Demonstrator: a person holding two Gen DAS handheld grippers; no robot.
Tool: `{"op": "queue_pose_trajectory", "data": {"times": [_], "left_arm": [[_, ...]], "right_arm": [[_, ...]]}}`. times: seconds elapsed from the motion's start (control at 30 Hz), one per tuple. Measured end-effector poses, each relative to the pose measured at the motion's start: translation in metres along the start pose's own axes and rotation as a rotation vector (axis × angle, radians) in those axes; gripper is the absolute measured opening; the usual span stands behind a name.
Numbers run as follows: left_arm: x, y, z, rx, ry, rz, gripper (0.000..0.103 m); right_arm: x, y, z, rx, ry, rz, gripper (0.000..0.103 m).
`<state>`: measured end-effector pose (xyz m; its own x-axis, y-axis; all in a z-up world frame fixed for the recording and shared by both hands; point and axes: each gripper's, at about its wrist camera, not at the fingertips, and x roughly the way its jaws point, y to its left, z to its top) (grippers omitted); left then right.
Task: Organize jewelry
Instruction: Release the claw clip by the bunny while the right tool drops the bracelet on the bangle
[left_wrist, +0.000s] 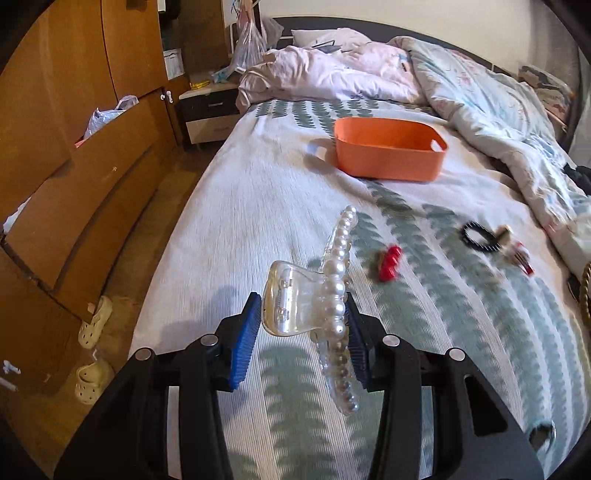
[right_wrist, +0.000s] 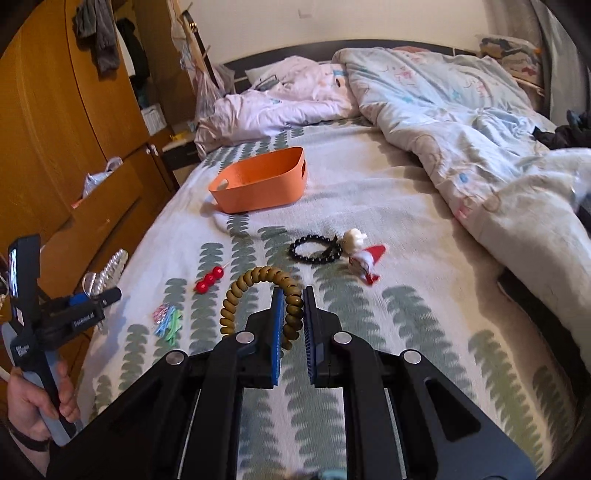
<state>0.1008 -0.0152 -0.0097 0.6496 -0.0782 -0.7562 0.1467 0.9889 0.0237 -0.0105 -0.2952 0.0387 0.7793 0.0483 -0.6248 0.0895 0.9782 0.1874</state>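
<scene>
- Bedroom: bed (right_wrist: 369, 192) w/ leaf-print cover carries the work; rumpled duvet (right_wrist: 461, 122) heaped on far and right side, wooden wardrobe (left_wrist: 74, 147) along left edge.
- Left gripper (left_wrist: 303, 332): jaws clamped on pearl claw clip (left_wrist: 332, 291), held clear above cover. Grip sits on clear hinge body and pearl row. Judged light, rigid, brittle plastic, glossy so prob. slippery; the body is the sensible hold, teeth look snaggy.
- Right gripper (right_wrist: 293, 325): jaws close together, pinching olive spiral hair tie (right_wrist: 258, 299) by one side of its loop; rest arcs free to the left. Judged light, springy, will flop and bounce; low risk if dropped.
- Orange bin (right_wrist: 258, 184) sits open mid-bed, well apart from both grippers, handle cut-outs in end walls. Likely drop target; can't see inside.
- Loose on cover: red bead clip (right_wrist: 209, 281), black bead bracelet (right_wrist: 314, 249), santa hair clip (right_wrist: 364, 264), pastel mini clips (right_wrist: 168, 320).
- Room: open cover between grippers and bin, nothing tall in path. Watch left bed edge, drop to floor near white clogs (left_wrist: 94, 321); duvet folds right could swallow small bits.
</scene>
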Motion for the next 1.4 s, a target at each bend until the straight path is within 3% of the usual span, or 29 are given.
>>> {"op": "queue_pose_trajectory", "data": {"times": [0.23,0.5,1.4], "left_arm": [[-0.035,-0.008,-0.048,0.006,-0.024,-0.038,0.044],[-0.054,-0.013,-0.097,0.032,-0.036,-0.026,0.044],[-0.047,-0.013,-0.12,0.029,0.009,0.022,0.045]], "right_arm": [[-0.029,-0.012,-0.048,0.06,-0.002,0.012,0.012],[-0.056,-0.026,-0.094,0.104,-0.014,-0.026,0.012],[-0.039,-0.038,-0.108,0.112,0.054,-0.107,0.015]]}}
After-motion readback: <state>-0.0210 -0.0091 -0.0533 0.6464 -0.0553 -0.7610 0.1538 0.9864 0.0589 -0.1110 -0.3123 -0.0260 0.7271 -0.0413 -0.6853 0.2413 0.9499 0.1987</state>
